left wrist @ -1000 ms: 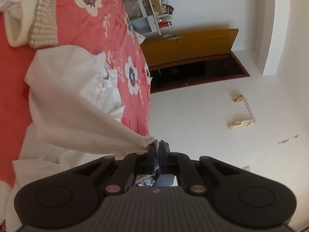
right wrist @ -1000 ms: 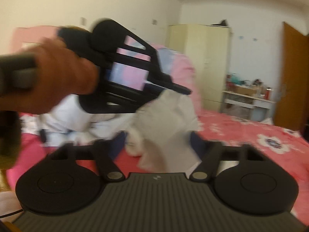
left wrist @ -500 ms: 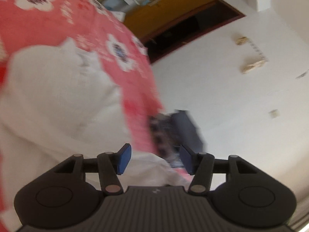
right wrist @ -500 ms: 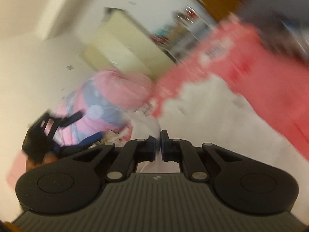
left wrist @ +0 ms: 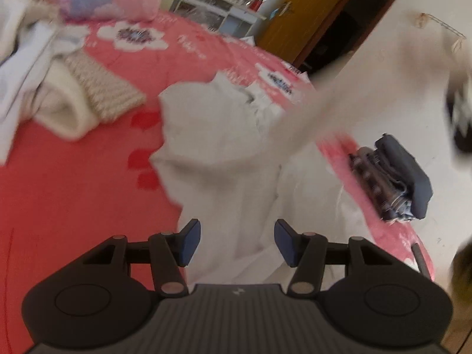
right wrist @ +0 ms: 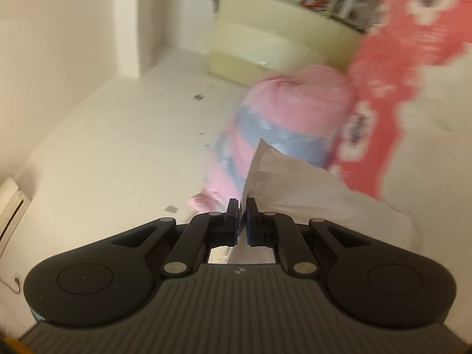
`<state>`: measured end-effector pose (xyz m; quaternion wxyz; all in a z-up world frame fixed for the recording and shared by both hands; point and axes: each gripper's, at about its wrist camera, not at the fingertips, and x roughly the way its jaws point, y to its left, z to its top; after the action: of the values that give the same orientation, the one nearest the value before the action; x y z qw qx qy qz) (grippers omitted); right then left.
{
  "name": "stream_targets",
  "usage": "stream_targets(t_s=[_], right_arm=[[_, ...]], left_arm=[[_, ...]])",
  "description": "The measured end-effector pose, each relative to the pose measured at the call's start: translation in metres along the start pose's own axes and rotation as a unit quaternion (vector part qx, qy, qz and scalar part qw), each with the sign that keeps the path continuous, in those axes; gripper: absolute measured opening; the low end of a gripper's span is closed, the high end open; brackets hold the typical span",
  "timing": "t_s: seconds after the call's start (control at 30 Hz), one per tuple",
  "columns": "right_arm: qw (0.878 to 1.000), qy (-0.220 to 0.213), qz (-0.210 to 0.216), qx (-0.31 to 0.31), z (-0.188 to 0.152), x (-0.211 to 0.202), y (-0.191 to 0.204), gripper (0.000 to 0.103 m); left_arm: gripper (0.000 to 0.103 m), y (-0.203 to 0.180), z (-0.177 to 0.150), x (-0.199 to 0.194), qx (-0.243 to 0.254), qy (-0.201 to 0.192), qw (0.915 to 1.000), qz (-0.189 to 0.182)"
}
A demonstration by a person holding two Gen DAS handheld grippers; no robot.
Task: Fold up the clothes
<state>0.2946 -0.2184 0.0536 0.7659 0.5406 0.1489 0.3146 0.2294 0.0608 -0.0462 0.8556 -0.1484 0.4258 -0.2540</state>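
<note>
Bed (left wrist: 73, 183): red floral sheet, soft.
Room: wooden door (left wrist: 298, 20), white floor.
White garment (left wrist: 218, 147): thin, crumpled, near bed edge.
Left tool (left wrist: 237, 243): wide, holding nothing.
Right tool (right wrist: 242, 221): pinching the white garment (right wrist: 283, 183).

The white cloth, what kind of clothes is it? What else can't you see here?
- white cloth: crumpled and motion-blurred in the left wrist view, so its type is unclear.
- Its pinched edge: hidden inside the shut right gripper.
- shelf: items too small and blurred.
- dark folded pile: blurred, so what is in it is unclear.

Two tools (left wrist: 237, 243) (right wrist: 242, 216), one white garment (left wrist: 218, 147)
</note>
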Motion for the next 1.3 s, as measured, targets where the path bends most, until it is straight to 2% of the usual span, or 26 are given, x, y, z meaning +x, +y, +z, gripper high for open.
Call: stream_targets(t_s=[0.1,0.2,0.3,0.43,0.5,0.6,0.67,0.77,0.87,1.0,1.2,1.3], right_arm=[[1.0,0.025,0.003,0.005,0.024,0.075,0.038,0.004],[0.998,0.052,-0.017,-0.022,0.028,0.134,0.063,0.004],[0.995,0.095,-0.028,-0.022,0.008,0.183,0.073,0.004],[0.987,0.149,-0.052,-0.025,-0.022,0.244,0.064,0.004],[0.983,0.174,-0.05,-0.014,-0.036,0.272,0.067,0.004],[0.984,0.172,-0.02,-0.031,-0.041,0.297,0.087,0.004],[0.988,0.152,-0.013,-0.041,-0.031,0.298,0.096,0.004],[0.991,0.123,-0.025,-0.045,-0.006,0.276,0.092,0.004],[0.994,0.086,-0.043,-0.052,0.012,0.225,0.082,0.004],[0.996,0.015,-0.065,-0.053,0.023,0.112,0.055,0.004],[0.988,-0.073,-0.137,-0.017,0.008,-0.048,-0.018,0.004],[0.98,-0.082,-0.179,0.025,-0.014,-0.095,-0.066,0.004]], left_arm=[[0.055,0.012,-0.007,-0.006,-0.011,-0.006,0.9999,0.005],[0.055,0.02,-0.013,-0.013,-0.019,-0.014,0.9997,-0.001],[0.055,0.029,-0.019,-0.02,-0.034,-0.019,0.9993,-0.001],[0.055,0.048,-0.026,-0.033,-0.064,-0.02,0.9977,-0.003],[0.055,0.059,-0.03,-0.04,-0.08,-0.024,0.9965,-0.005],[0.055,0.075,-0.033,-0.048,-0.095,-0.029,0.995,-0.007],[0.055,0.082,-0.032,-0.05,-0.102,-0.031,0.9943,-0.01],[0.055,0.087,-0.031,-0.05,-0.105,-0.032,0.9938,-0.017],[0.055,0.085,-0.031,-0.049,-0.097,-0.035,0.9946,-0.015],[0.055,0.077,-0.032,-0.047,-0.081,-0.033,0.9961,-0.008],[0.055,0.057,-0.027,-0.048,-0.042,-0.027,0.9984,0.025],[0.055,0.046,-0.017,-0.053,-0.019,-0.034,0.9975,0.06]])
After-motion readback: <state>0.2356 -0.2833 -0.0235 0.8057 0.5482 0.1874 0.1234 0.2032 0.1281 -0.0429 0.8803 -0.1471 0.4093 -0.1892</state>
